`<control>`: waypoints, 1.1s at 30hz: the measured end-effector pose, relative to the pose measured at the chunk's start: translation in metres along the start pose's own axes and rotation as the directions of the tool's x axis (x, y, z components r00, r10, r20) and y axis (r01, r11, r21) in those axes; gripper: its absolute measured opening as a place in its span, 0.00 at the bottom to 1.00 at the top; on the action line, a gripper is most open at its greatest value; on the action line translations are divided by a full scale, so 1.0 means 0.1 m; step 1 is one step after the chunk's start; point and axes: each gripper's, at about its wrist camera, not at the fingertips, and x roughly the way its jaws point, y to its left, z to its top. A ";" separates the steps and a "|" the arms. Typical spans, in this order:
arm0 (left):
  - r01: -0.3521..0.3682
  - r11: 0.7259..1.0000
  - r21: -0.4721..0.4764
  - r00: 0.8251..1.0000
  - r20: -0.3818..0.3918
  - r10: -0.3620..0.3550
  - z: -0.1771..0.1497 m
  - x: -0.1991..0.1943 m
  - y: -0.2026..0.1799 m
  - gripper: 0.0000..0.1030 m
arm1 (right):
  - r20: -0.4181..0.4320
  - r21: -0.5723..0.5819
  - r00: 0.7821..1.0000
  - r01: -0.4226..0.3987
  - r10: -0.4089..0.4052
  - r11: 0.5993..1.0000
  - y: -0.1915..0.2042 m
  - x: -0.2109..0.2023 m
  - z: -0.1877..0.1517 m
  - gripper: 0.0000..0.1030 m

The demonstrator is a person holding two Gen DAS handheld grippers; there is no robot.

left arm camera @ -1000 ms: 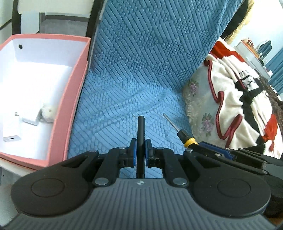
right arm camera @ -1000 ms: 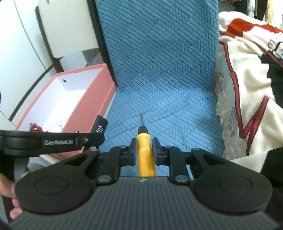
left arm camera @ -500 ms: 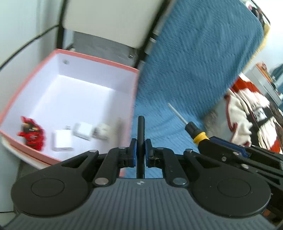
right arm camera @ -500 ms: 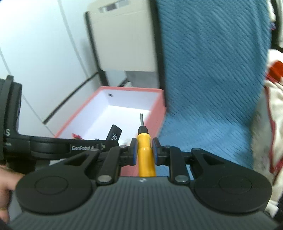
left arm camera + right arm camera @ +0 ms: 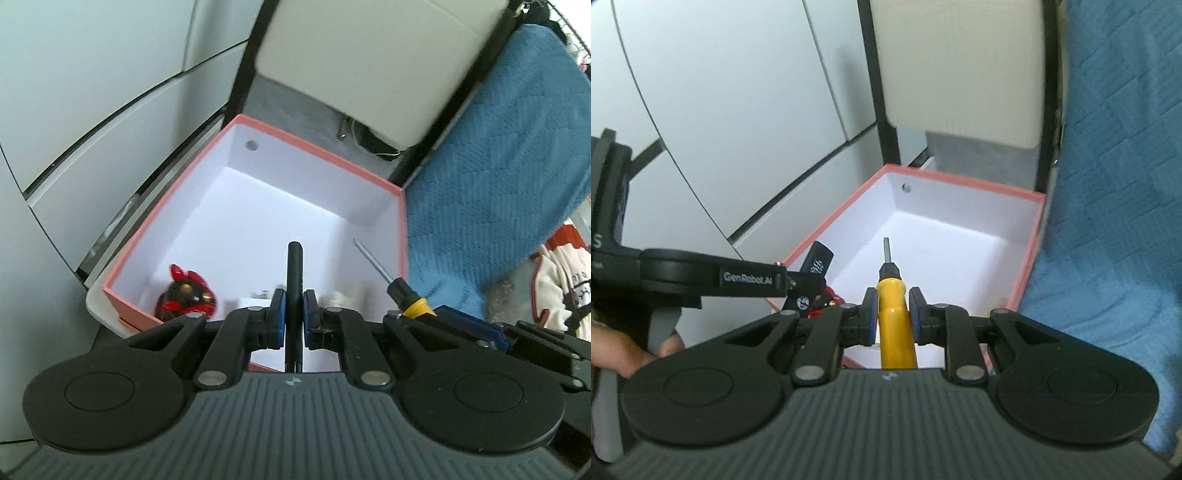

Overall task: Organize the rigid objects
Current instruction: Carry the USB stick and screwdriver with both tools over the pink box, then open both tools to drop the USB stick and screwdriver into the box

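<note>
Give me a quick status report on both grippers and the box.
Left gripper shut on black flat item. Right gripper shut on screwdriver. Both over pink box. Nothing blocking.

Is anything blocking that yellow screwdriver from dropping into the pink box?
Nothing visible does. The right gripper holds the screwdriver over the open pink box, whose white floor below the tip looks bare; the red toy sits at its near-left corner.

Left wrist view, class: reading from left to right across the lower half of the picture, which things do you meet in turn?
Red and black toy in the pink box → thin black object clamped in the left gripper → screwdriver held in the right gripper → blue textured cloth → white and red fabric.
</note>
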 end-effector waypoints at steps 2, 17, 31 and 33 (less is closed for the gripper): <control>-0.010 1.000 0.003 1.000 -0.020 0.010 0.04 0.11 0.09 0.11 | -0.021 0.001 1.000 0.010 -0.010 1.000 0.01 0.18 0.01 0.21; -0.006 1.000 0.002 0.985 -0.175 0.006 0.26 1.10 0.54 0.11 | -0.074 0.033 0.995 0.075 -0.073 0.997 -0.12 1.11 0.05 0.21; -0.017 1.000 -0.016 0.984 -0.179 0.014 0.22 1.23 0.66 0.11 | -0.109 0.065 0.992 0.075 -0.067 0.995 -0.18 1.38 -0.01 0.22; -0.030 0.999 -0.021 0.985 -0.169 0.026 0.22 1.16 0.65 0.14 | -0.106 0.070 0.993 0.061 -0.053 0.996 -0.17 1.33 0.02 0.24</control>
